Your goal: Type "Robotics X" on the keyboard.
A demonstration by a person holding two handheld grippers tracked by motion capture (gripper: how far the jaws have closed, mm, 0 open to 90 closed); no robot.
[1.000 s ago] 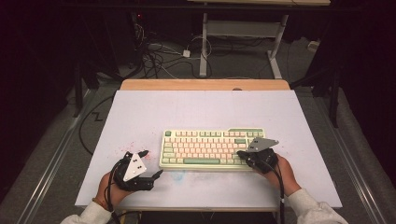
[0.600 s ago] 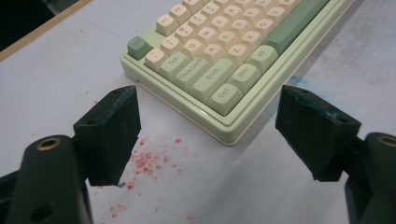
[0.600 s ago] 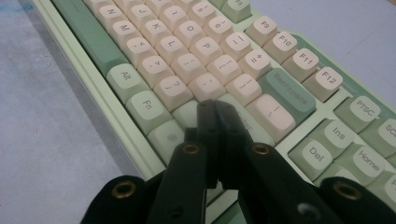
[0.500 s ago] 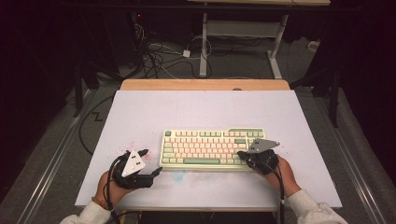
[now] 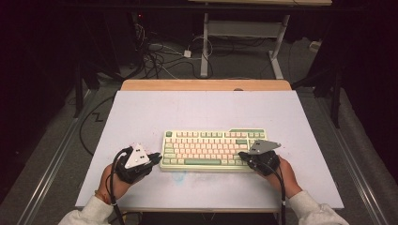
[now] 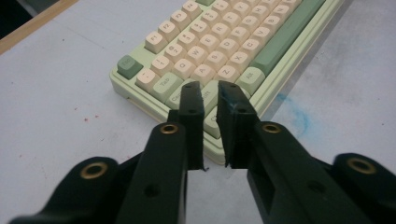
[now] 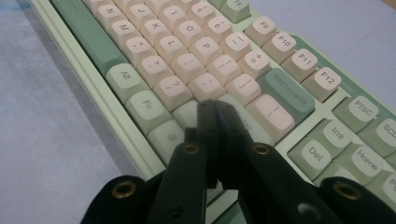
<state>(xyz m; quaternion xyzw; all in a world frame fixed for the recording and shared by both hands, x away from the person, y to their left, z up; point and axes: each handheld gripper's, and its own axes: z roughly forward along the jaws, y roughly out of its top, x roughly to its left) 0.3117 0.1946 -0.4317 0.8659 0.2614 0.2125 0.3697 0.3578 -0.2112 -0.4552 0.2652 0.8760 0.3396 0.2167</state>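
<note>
Your left gripper (image 5: 155, 158) sits at about 7 o'clock on the white table (image 5: 202, 110), its tip just beside the lower-left corner of the keyboard (image 5: 213, 149). In the left gripper view its jaws stand slightly apart with a narrow gap, holding nothing, and they hang over the Ctrl and Shift keys (image 6: 208, 95) at that corner. The keyboard itself lies flat near the table's centre, slightly toward 6 o'clock, long side parallel to the near edge. A faint blue smear (image 6: 299, 116) marks the table just beside its front rail. Your right gripper (image 5: 244, 156) comes in at about 5 o'clock over the keyboard's lower-right area; in the right gripper view its jaws are pressed together, empty, with the tip above the keys below Backspace (image 7: 287, 95). Whether either tip touches a keycap cannot be told. Risk from here: the closed right tip is probably wider than the gaps between keys, so an off-centre press may strike two keys. A slanted push from either side could slide the unsecured keyboard across the smooth table. The parted left jaws could snag a keycap edge and lift it.
</note>
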